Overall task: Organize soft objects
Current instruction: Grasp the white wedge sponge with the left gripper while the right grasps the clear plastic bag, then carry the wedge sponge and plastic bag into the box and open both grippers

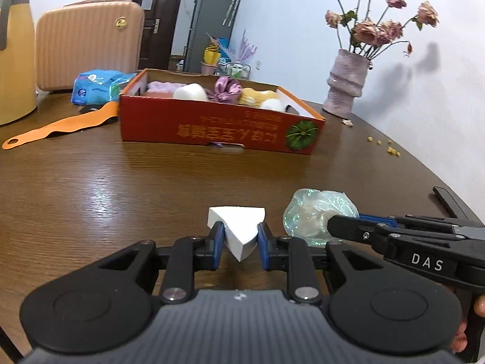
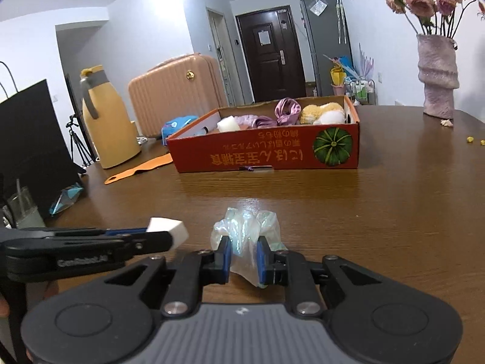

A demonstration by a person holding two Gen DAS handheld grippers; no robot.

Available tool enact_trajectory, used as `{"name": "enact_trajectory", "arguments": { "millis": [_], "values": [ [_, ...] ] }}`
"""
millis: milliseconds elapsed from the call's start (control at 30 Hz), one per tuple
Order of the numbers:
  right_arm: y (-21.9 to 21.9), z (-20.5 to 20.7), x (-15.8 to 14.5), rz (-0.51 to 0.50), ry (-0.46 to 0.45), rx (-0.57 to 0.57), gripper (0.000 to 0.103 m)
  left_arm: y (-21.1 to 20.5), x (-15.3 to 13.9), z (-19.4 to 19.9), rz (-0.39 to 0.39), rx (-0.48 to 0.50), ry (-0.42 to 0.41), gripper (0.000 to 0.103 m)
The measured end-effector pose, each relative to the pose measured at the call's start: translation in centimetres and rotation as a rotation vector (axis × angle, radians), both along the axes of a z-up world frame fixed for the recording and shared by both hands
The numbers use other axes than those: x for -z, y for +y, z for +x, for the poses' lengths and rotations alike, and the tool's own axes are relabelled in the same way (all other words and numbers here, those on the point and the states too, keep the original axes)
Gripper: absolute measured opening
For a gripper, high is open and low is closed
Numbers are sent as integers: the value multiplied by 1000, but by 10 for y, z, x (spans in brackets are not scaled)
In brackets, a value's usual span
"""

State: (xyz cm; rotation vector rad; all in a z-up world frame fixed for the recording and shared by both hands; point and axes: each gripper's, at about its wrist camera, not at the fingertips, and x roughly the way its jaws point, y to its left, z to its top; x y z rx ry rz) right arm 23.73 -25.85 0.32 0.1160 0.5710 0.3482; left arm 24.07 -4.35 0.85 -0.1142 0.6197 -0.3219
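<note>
The brown wooden tabletop carries, at twelve o'clock, a red cardboard box printed with a green pumpkin. It holds a lilac cloth, a white sponge, a purple satin scrunchie and a yellow plush toy. At six o'clock in the left wrist view, the left claw pinches a white wedge-shaped sponge between its blue pads. Beside it at three o'clock, the right claw pinches a crumpled, shiny, translucent plastic bag, pale green and wrinkled.
</note>
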Motion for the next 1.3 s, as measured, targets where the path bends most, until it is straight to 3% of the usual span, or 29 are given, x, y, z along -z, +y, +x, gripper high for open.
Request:
{"name": "enact_trajectory", "arguments": {
  "millis": [167, 367, 567, 733, 833, 900, 933, 967, 1100, 1300],
  "values": [
    [-5, -4, -11, 2, -31, -2, 17, -6, -18, 4, 11, 25, -63, 24],
    [-9, 48, -61, -8, -149, -43, 17, -11, -73, 85, 17, 80, -163, 24],
    [-2, 158, -91, -88, -130, -45, 17, -27, -91, 207, 39, 81, -69, 25],
    [13, 225, -65, -167, -20, -64, 17, -33, -70, 264, 25, 69, 33, 28],
    [20, 244, -43, -169, 40, -86, 18, -39, -52, 275, 70, 78, 62, 31],
    [24, 252, -29, -170, 69, -95, 28, -41, -43, 280, 88, 79, 72, 46],
    [25, 253, -24, -165, 70, -95, 27, -41, -40, 281, 87, 87, 77, 55],
    [24, 253, -23, -157, 62, -81, 35, -40, -38, 280, 87, 92, 76, 58],
    [17, 254, -30, -145, 77, -86, 51, -34, -43, 279, 78, 87, 60, 63],
    [1, 240, -66, -155, 8, -53, 55, -19, -72, 267, 59, 45, 18, 64]
  ]
}}
